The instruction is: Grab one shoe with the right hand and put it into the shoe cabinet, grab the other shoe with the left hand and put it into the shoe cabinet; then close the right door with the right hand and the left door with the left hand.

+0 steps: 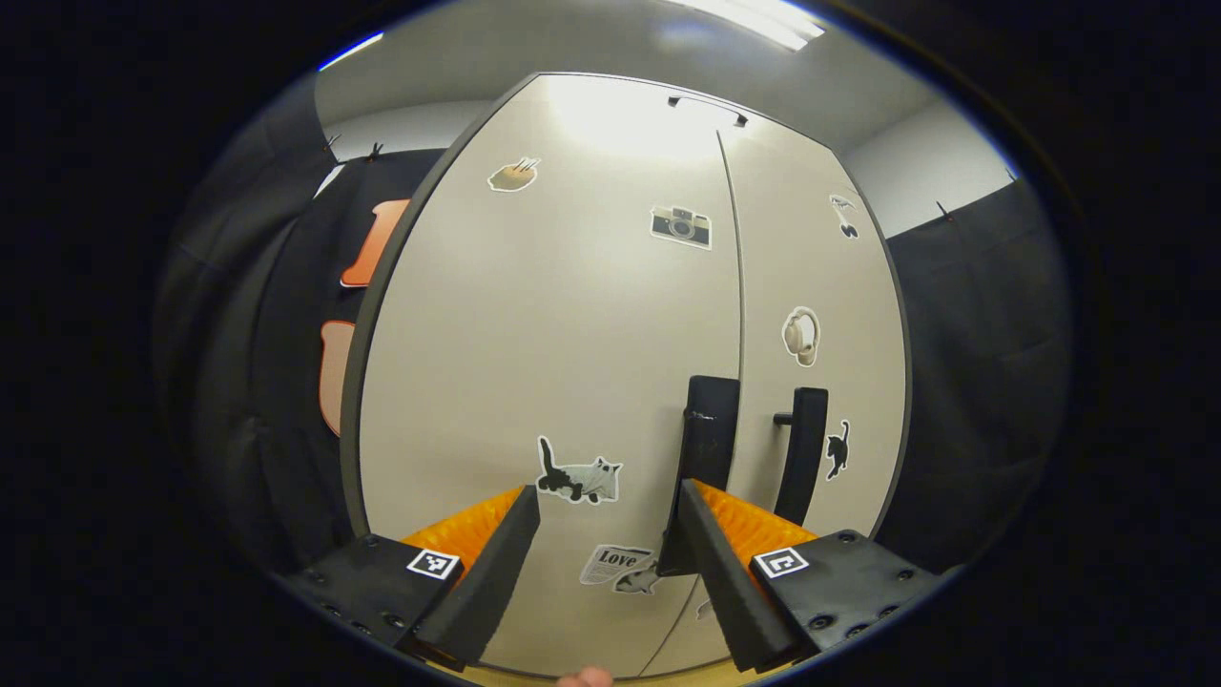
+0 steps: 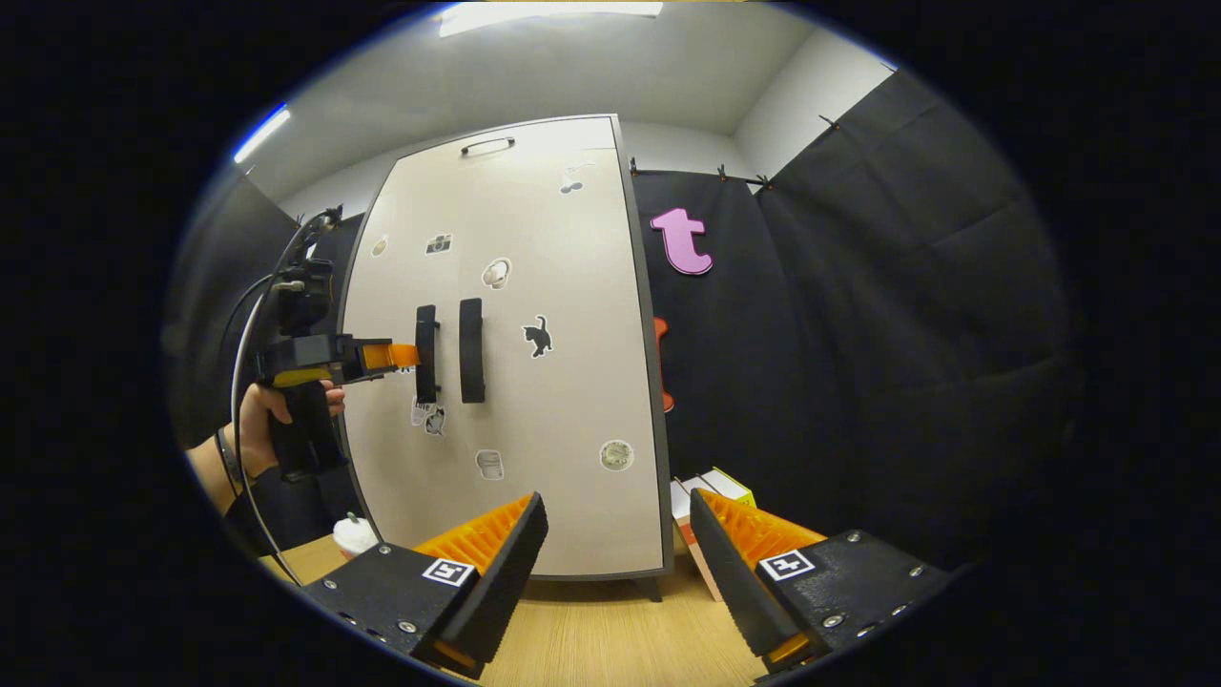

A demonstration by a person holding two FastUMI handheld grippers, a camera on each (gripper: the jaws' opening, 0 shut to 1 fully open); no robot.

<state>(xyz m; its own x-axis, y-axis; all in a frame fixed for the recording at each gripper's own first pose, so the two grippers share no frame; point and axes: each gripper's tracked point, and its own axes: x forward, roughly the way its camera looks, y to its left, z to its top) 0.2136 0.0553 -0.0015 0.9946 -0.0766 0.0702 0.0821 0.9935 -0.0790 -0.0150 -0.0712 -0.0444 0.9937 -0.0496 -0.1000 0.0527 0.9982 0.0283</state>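
Observation:
The shoe cabinet (image 2: 534, 382) stands upright with cream doors covered in stickers, and both doors lie flush and shut. Two dark vertical handles sit side by side at the seam: the left door's handle (image 1: 711, 439) and the right door's handle (image 1: 801, 453). My left gripper (image 1: 609, 494) is open, close against the left door, with that door's handle just beyond its right finger. In the right gripper view a hand holds the left gripper (image 2: 405, 356) level at the left handle (image 2: 426, 353). My right gripper (image 2: 618, 501) is open and holds nothing, well back from the cabinet.
The cabinet stands on a light wooden surface (image 2: 610, 630). Some small boxes (image 2: 711, 491) lie by its right foot and a small white object (image 2: 355, 536) by its left corner. Black cloth walls close in on both sides.

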